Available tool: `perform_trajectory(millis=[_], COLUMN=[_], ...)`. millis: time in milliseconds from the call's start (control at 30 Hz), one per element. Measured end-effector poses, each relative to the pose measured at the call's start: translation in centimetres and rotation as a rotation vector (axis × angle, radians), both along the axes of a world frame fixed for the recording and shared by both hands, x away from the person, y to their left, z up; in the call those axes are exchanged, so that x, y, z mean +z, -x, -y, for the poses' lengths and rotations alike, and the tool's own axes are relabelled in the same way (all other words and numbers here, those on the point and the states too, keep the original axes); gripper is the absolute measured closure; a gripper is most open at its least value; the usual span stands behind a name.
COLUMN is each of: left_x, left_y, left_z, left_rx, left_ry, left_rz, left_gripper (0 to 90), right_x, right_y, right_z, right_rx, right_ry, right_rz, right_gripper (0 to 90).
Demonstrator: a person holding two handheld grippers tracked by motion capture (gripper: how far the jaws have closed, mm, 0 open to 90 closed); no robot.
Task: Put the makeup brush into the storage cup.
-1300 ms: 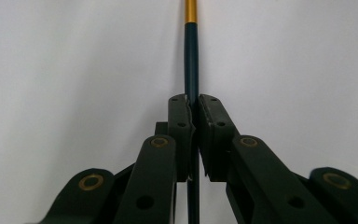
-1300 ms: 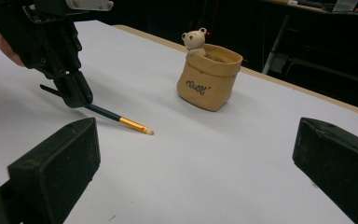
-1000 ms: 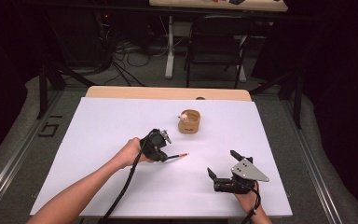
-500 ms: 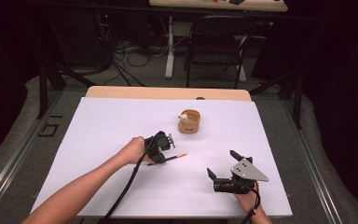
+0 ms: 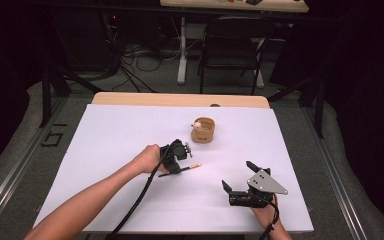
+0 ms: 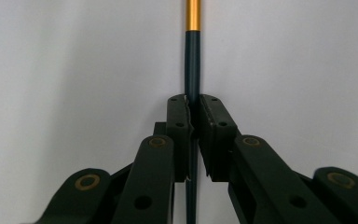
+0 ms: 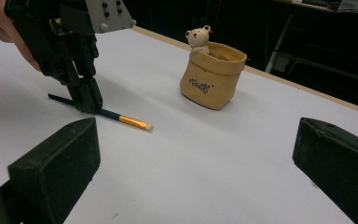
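Item: 1 brush [image 7: 100, 113], flat on the white table [image 5: 130, 130] near the bear pot [image 7: 212, 74], pinched mid-handle by the left gripper [image 6: 193, 112]; right gripper [image 7: 191, 158] gapes, idle. Risk: thin handle likely pivots or slips on lifting

Ahead-left of the right gripper [image 7: 200, 163], whose black jaws stand wide apart, the left gripper [image 7: 89, 103] pinches a slim dark brush with a gold ferrule [image 7: 121, 119] against the white tabletop [image 7: 223, 158]. Straight ahead sits a tan sack-shaped pot with a bear figure [image 7: 213, 74].
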State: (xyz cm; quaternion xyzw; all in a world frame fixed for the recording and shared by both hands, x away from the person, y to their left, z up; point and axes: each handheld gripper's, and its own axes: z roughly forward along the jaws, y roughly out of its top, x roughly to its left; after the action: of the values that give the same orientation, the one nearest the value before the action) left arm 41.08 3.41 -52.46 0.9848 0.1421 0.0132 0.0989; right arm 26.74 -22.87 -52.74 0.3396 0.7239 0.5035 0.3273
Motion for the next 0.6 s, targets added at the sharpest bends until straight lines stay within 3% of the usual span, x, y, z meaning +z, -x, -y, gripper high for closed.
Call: perform_trajectory(millis=[200,400,600], left_x=[0.1,0.3,1.2], left_y=[0.1,-0.2,0.0], left_z=[-0.1,-1.3,-2.3], left_rx=[0.002,0.061,0.076], left_ry=[0.005,0.135,0.194], left_rz=[0.001,-0.031,-0.017], left_gripper=[83.7,83.7,83.7], right_x=[0.1,0.0,0.1], right_y=[0.1,0.0,0.1], right_z=[0.0,0.2,0.1], right_rx=[0.004,-0.002,0.000], right_ry=[0.002,-0.007,-0.001], right_rz=[0.006,0.009,0.003], right_gripper=[0.1,0.1,0.0])
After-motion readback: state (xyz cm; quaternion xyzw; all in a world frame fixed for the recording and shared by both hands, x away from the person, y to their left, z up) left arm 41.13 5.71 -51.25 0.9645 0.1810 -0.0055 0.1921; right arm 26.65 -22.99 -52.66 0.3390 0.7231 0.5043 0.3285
